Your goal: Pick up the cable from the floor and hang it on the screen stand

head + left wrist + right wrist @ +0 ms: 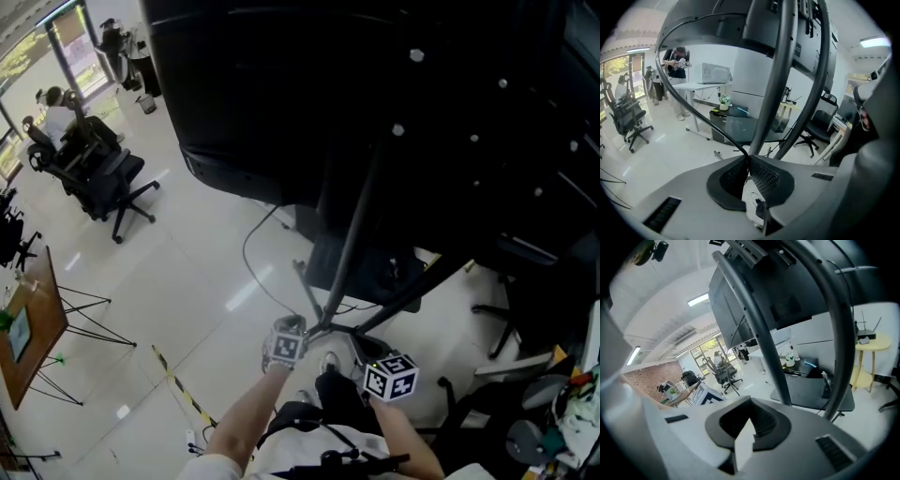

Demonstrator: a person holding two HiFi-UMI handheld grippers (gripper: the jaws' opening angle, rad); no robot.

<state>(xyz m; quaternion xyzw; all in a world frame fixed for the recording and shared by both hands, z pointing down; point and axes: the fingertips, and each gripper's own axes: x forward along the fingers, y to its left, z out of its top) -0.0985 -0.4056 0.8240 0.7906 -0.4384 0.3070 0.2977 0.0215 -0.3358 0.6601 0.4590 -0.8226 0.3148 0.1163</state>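
A thin black cable (713, 127) runs out of my left gripper (747, 157), whose jaws are shut on it. From there it climbs to the left and arcs over the top of the left gripper view. In the head view the cable (246, 251) loops over the white floor below the big black screen (309, 84). The screen stand's dark poles (352, 239) rise just ahead of both grippers. The left gripper (298, 330) is beside the stand's foot. My right gripper (751, 401) is shut with nothing in it and faces the slanted poles (764, 343).
Black office chairs (103, 178) stand at the far left and another chair (506, 309) at the right. A wooden trestle table (33, 319) is at the left edge. Yellow-black tape (178, 389) lies on the floor. The stand's dark base plate (375, 272) sits ahead.
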